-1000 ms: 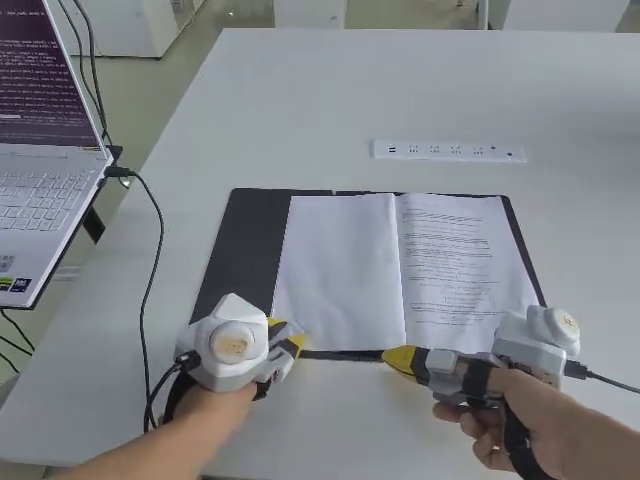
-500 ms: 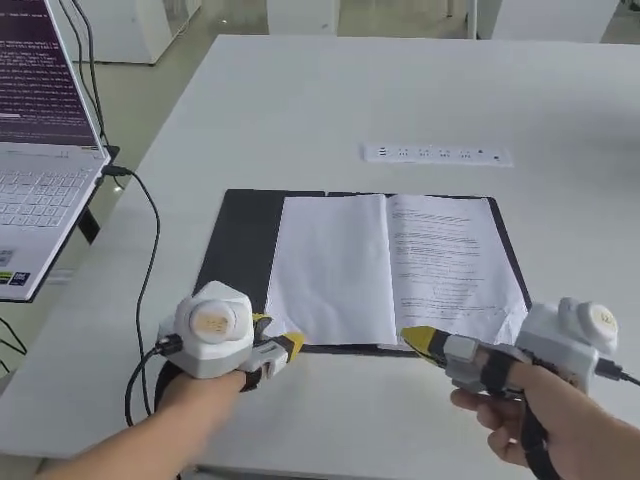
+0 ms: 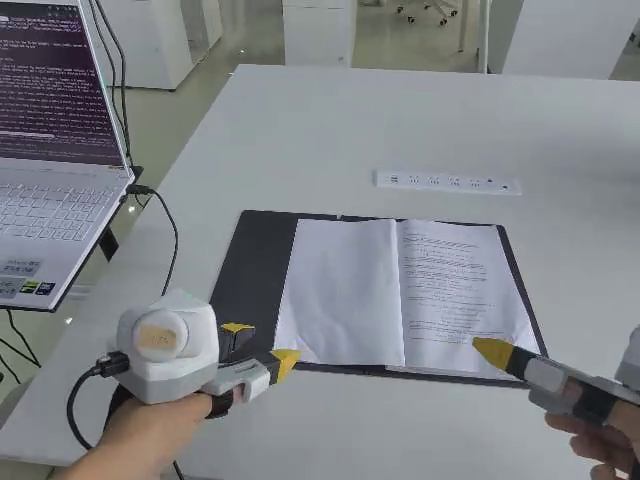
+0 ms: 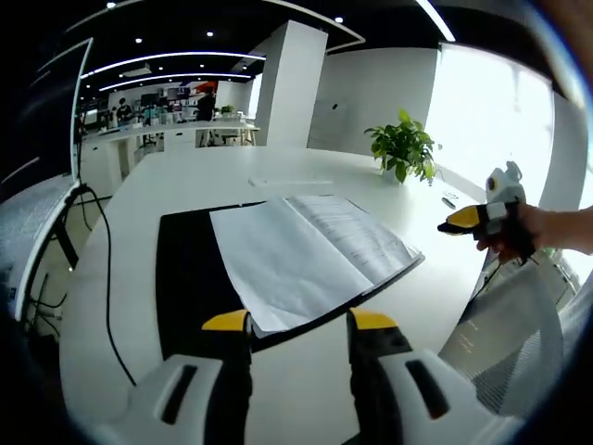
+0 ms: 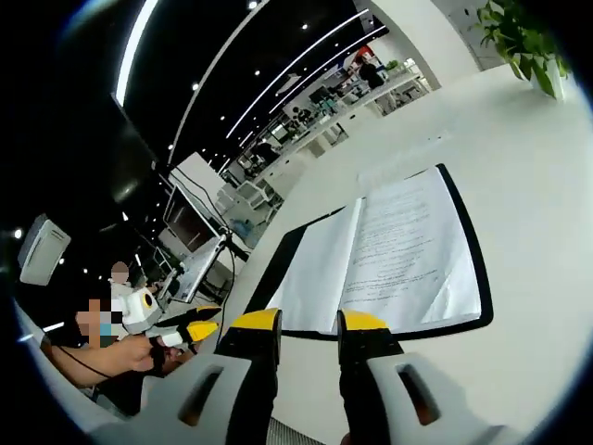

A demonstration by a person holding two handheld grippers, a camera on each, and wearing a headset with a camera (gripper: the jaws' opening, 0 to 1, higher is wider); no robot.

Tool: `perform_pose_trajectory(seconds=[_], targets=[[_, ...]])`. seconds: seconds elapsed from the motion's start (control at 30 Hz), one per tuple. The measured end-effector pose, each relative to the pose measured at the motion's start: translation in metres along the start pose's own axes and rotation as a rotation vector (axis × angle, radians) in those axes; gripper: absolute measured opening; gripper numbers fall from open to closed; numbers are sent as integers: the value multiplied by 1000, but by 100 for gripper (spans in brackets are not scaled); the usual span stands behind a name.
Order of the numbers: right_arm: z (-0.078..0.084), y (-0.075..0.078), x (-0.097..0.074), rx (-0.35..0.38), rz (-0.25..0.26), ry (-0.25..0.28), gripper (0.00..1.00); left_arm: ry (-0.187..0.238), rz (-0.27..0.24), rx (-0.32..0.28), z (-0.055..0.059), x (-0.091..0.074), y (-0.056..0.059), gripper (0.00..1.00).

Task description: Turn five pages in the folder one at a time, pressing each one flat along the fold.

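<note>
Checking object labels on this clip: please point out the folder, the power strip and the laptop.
folder [image 3: 255, 270], head view, bare black left cover.
power strip [image 3: 448, 183], head view, middle of its top face.
laptop [image 3: 50, 205], head view, keyboard.

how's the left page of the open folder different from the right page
The left page is blank white; the right page carries printed lines of text. Beside the left page a wide strip of the black folder lies bare; the right page reaches nearly to the folder's edge, leaving only a thin black border. Both are white sheets that meet at the central fold.
</note>
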State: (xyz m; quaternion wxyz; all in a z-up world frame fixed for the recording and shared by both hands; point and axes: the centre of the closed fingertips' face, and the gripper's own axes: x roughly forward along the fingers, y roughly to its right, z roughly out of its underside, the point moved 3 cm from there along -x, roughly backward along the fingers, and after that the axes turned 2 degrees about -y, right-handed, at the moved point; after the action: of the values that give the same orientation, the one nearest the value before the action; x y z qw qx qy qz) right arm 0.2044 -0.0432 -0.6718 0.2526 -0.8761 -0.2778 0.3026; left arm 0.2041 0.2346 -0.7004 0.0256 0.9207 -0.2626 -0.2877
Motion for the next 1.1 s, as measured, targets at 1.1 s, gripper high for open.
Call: perform_pose_trajectory(seconds=[1.1], targets=[[-6, 28, -87, -109, 157, 93, 29, 50, -46, 17, -16, -75, 17, 51]])
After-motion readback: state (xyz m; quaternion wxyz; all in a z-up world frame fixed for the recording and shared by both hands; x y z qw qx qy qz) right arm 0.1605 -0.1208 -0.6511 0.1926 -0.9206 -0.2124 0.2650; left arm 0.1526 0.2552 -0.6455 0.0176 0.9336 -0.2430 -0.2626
